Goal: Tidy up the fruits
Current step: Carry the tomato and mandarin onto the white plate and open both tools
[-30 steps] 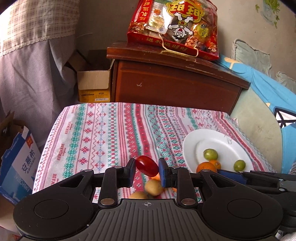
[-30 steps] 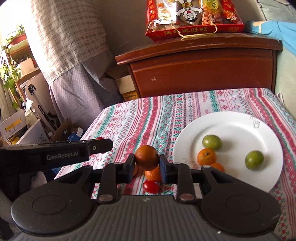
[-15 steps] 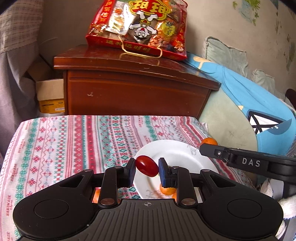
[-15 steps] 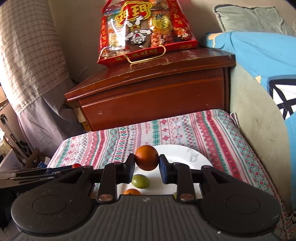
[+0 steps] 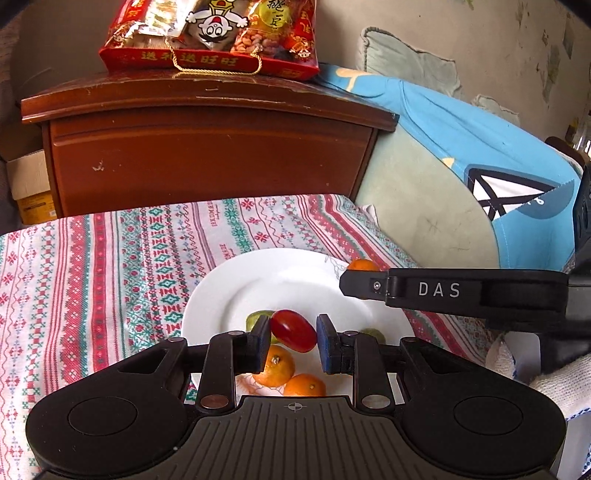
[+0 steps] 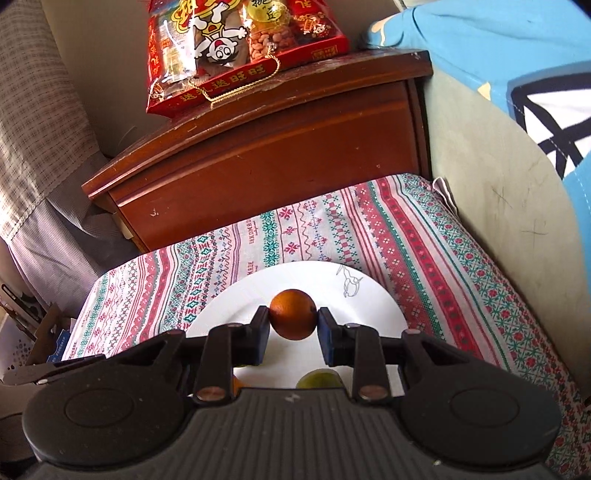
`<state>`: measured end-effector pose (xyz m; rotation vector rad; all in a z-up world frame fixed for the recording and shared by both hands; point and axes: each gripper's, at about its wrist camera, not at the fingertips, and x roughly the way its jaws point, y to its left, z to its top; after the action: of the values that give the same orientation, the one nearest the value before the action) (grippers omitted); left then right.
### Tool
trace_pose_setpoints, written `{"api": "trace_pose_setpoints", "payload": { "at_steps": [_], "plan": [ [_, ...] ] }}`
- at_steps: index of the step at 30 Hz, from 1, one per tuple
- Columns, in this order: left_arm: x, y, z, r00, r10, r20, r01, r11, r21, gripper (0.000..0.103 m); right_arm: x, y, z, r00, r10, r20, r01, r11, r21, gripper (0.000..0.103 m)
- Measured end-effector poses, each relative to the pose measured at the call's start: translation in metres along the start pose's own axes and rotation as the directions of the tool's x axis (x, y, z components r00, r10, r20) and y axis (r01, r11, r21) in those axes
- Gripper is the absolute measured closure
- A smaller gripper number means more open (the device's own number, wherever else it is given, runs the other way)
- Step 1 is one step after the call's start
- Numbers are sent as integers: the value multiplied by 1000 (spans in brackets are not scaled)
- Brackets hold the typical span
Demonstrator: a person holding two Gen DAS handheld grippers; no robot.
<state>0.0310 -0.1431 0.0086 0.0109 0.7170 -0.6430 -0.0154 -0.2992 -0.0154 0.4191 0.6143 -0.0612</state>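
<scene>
1. The wooden cabinet (image 5: 207,147) stands behind the desk (image 5: 92,258), which is covered by a patterned cloth; a red snack bag (image 5: 210,33) sits on the cabinet top, and a blue cushion (image 5: 480,155) lies to the right.
2. The white plate (image 5: 288,273) rests on the desk near its right side. Two small oranges (image 5: 275,369) and a green fruit (image 5: 256,319) already lie on its near part, packed close together.
3. The left tool (image 5: 291,332) is closed tight on a red cherry tomato (image 5: 293,330), which hangs above the plate just over the fruits lying there.
4. The right tool (image 6: 291,321) is closed on a small orange (image 6: 292,314), held above the middle of the plate; another green fruit (image 6: 317,380) shows on the plate beneath it. In the left wrist view this tool's arm reaches in over the plate's right rim.
5. Risks, as a judgement: both fruits are round and would likely roll if let go from height, possibly off the plate's shallow rim onto the cloth. The tomato is soft, so a hard squeeze could split it. It hangs right above crowded fruit, so a drop there could knock them about. The two tools work near each other over one plate and could collide.
</scene>
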Motion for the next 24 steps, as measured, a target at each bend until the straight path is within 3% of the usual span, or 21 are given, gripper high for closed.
{"api": "trace_pose_setpoints", "payload": {
  "at_steps": [10,15,24],
  "plan": [
    [11,-5,-4,1000,2,-10,-2,1000,25,76,9,-5,-5,999,-14,-45,15,999,39,72],
    [5,-9,-1,1000,20,12,-20,999,38,58,6,-6,-1,1000,-13,-28,14,998,55,72],
    [-21,4,12,997,77,-3,-77,997,-7,54,-5,1,6,1000,15,2,-15,998,56,68]
  ]
}}
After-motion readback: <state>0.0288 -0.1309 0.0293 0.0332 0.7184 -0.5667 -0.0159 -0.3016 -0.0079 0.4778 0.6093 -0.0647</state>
